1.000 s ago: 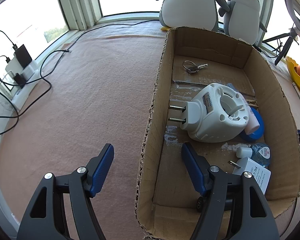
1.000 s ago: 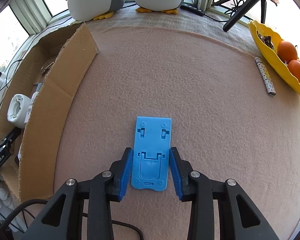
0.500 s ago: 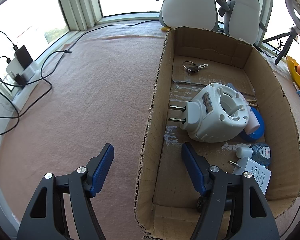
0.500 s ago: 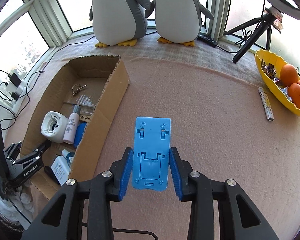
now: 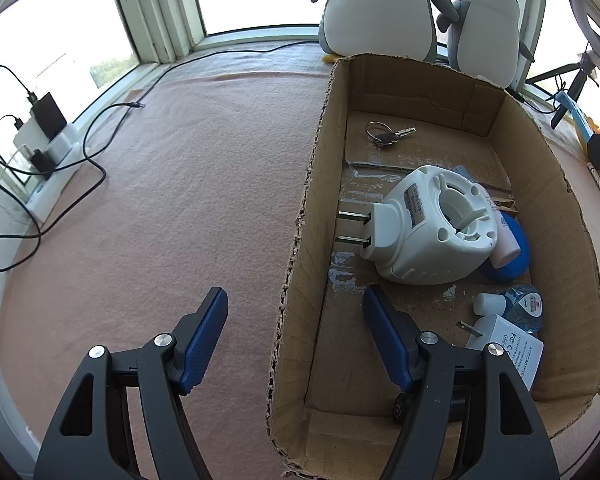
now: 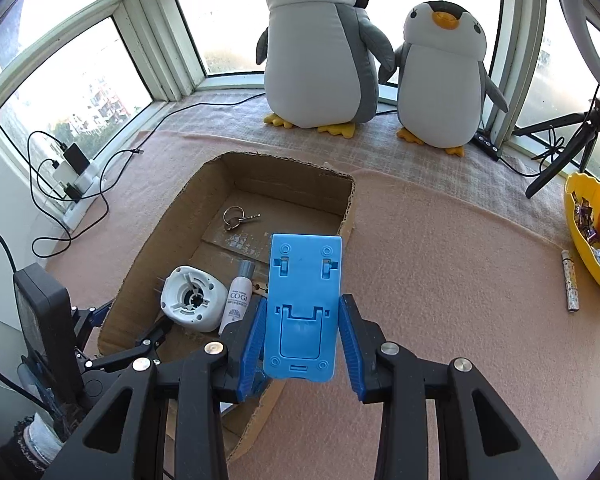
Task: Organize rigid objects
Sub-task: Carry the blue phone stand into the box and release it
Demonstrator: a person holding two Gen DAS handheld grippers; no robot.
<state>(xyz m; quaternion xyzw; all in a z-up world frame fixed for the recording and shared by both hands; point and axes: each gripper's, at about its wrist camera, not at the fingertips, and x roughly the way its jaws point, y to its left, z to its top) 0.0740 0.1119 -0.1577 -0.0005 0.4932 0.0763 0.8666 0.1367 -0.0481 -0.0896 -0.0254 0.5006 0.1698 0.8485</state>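
Observation:
My right gripper (image 6: 302, 308) is shut on a flat blue plastic stand (image 6: 302, 304), held in the air over the right wall of an open cardboard box (image 6: 350, 200). The same stand (image 5: 582, 126) shows beyond the box's far right wall in the left wrist view. My left gripper (image 5: 296, 320) is open, one finger on each side of the box's left wall (image 5: 300, 280), with the pads apart from it. Inside the box lie a white plug-in device (image 5: 432, 228), a key ring (image 5: 384, 134), a small white bottle (image 6: 236, 300), a blue disc (image 5: 512, 248) and a white adapter (image 5: 508, 340).
Two plush penguins (image 6: 320, 48) stand by the window behind the box. At the right sit a yellow bowl (image 6: 580, 232) with oranges, a patterned tube (image 6: 569, 280) and a black tripod (image 6: 560, 148). A power strip with cables (image 5: 44, 136) lies at the left on the pink cloth (image 5: 180, 200).
My right gripper has lifted the blue stand off the cloth and carried it left, up over the box's right wall. The left gripper has stayed in place.

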